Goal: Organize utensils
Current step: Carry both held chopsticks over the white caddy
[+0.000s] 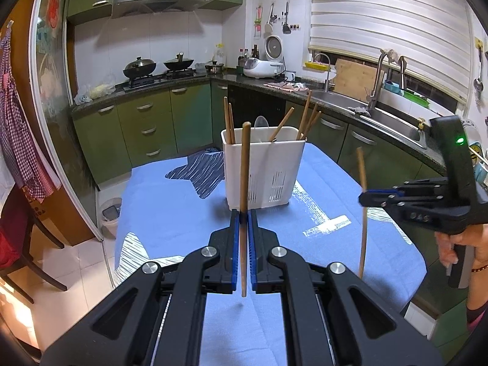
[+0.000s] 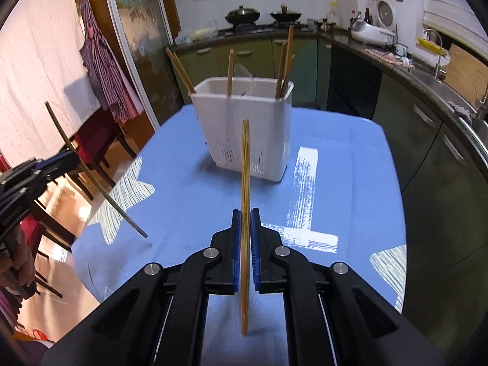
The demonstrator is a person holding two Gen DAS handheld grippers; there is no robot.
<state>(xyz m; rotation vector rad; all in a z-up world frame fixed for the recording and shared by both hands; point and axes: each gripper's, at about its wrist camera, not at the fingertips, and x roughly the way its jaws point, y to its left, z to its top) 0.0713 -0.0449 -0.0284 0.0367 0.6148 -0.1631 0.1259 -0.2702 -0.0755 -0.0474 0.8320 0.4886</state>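
A white slotted utensil holder (image 1: 263,170) stands on the blue tablecloth (image 1: 170,207), with several wooden chopsticks (image 1: 306,119) and a pale spoon in it; it also shows in the right wrist view (image 2: 250,128). My left gripper (image 1: 243,216) is shut on a wooden chopstick (image 1: 244,183), held upright just before the holder. My right gripper (image 2: 245,216) is shut on another wooden chopstick (image 2: 245,183), upright above the cloth. The right gripper (image 1: 364,198) shows at the right in the left wrist view; the left gripper (image 2: 71,157) shows at the left in the right wrist view.
The table's edges fall off left and right. Green kitchen cabinets (image 1: 146,128), a stove with woks (image 1: 158,67) and a sink (image 1: 390,116) ring the far side. Dark chairs (image 2: 91,152) and a hanging checked apron (image 2: 103,70) stand left of the table. A bin (image 1: 109,213) sits on the floor.
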